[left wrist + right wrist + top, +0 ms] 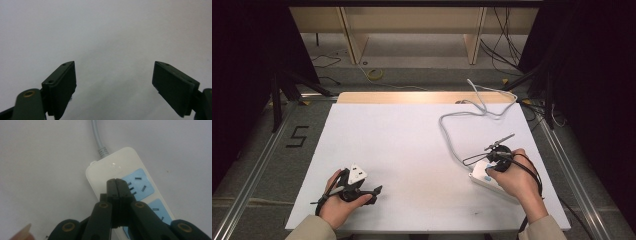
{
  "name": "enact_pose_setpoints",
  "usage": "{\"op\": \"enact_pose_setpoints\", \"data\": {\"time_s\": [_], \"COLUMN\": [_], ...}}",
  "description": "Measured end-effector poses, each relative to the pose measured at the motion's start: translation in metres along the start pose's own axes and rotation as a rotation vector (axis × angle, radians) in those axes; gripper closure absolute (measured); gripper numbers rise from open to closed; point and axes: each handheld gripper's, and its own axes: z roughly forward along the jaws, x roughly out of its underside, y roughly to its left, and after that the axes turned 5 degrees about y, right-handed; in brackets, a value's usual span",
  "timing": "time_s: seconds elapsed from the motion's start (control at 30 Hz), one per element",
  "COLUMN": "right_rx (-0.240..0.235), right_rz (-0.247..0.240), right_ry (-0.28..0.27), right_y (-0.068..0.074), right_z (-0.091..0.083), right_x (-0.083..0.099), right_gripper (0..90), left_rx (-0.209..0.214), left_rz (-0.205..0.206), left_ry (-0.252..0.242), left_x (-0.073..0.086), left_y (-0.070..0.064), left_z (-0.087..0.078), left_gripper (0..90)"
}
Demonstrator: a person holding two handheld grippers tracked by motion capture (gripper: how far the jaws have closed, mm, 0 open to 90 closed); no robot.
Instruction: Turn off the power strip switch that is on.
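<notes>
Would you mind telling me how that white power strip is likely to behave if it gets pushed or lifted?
The power strip looks like smooth, rigid plastic lying flat, so it would probably slide rather than tip or roll. Its grey cord lies in loose loops, so it seems floppy and may drag behind. The shut right claw could slip on that glossy top.

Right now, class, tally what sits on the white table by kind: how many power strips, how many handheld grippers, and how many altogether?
Power strips: 1, the white power strip with its grey cord.
Handheld grippers: 2, the left gripper and the right gripper.
Total: 3
</notes>
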Motion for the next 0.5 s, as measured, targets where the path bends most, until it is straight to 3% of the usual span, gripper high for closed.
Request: {"op": "enact_pose_setpoints", "data": {"time_s": [0.5], "right_rx": [-0.002], "right_rz": [-0.003], "right_ry": [0.024], "right_y": [0.0008], "right_z": [0.0043], "right_x": [-0.0015], "right_gripper": [90.0], "left_rx": [0.001], "left_rz": [0.000], "left_ry": [0.000], "left_x": [0.0001], "left_y": [-0.0001], "left_z": [0.0002], "left_gripper": [19.2]}}
